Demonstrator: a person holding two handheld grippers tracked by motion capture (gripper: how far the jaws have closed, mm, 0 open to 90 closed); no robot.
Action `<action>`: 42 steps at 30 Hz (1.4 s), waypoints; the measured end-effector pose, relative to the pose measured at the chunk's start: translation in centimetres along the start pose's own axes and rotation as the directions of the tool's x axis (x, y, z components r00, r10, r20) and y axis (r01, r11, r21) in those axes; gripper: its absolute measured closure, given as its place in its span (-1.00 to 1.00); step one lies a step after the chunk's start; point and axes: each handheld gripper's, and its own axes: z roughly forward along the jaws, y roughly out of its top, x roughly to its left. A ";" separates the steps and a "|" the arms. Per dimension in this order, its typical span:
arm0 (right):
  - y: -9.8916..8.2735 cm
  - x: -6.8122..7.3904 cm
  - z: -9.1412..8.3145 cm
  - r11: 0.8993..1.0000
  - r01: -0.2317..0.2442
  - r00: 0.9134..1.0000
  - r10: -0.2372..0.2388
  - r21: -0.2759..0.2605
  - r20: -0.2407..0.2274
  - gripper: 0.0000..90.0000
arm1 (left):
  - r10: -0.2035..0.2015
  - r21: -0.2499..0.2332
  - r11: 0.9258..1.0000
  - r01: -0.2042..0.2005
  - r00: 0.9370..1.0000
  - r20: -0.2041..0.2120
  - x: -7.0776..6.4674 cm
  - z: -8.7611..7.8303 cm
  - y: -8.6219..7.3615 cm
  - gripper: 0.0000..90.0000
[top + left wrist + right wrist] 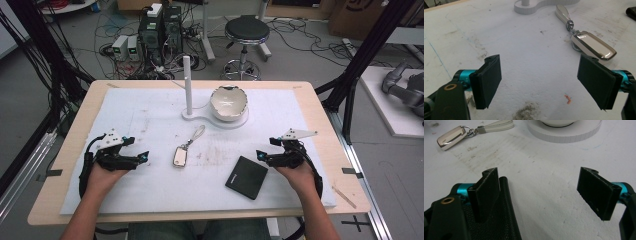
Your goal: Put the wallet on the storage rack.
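Observation:
A shiny cream key fob [180, 155] with a pale strap [197, 134] lies mid-table on the white mat [150, 115]. A black textured wallet [246, 177] lies to its right. My left gripper [140, 149] rests open at the left, with the key fob [593, 45] just beyond its right jaw. My right gripper [266, 149] rests open at the right, above the wallet's [496, 220] far corner. The left jaw stands over the wallet's edge. Farther off to the left lies the key fob [451, 137]. Nothing sits between either pair of jaws.
A white stand [220, 120] at the back centre carries an upright post [188, 85] and a white bowl [228, 102]. The stand's base [566, 132] lies ahead of the right gripper. The wooden table edge [320, 105] borders the mat. A stool and cables sit beyond.

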 end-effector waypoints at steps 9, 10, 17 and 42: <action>0.0 0.0 0.1 1.000 0.004 1.000 -0.004 -0.003 -0.020 -0.59 | 0.001 0.009 1.000 -0.001 1.000 0.005 0.0 0.1 0.0 -0.57; 0.0 0.0 0.1 1.000 0.004 1.000 -0.004 -0.003 -0.021 -0.59 | 0.000 0.010 1.000 0.000 1.000 0.006 0.0 0.1 -0.1 -0.57; 0.0 0.1 0.4 1.000 0.008 0.999 -0.007 0.015 -0.032 -0.59 | 0.000 0.012 1.000 0.000 1.000 0.004 0.1 0.1 -0.1 -0.57; -0.5 1.5 3.4 0.973 0.101 0.986 -0.070 0.209 -0.150 -0.58 | 0.014 0.034 0.999 -0.015 1.000 0.004 0.0 0.3 -0.2 -0.57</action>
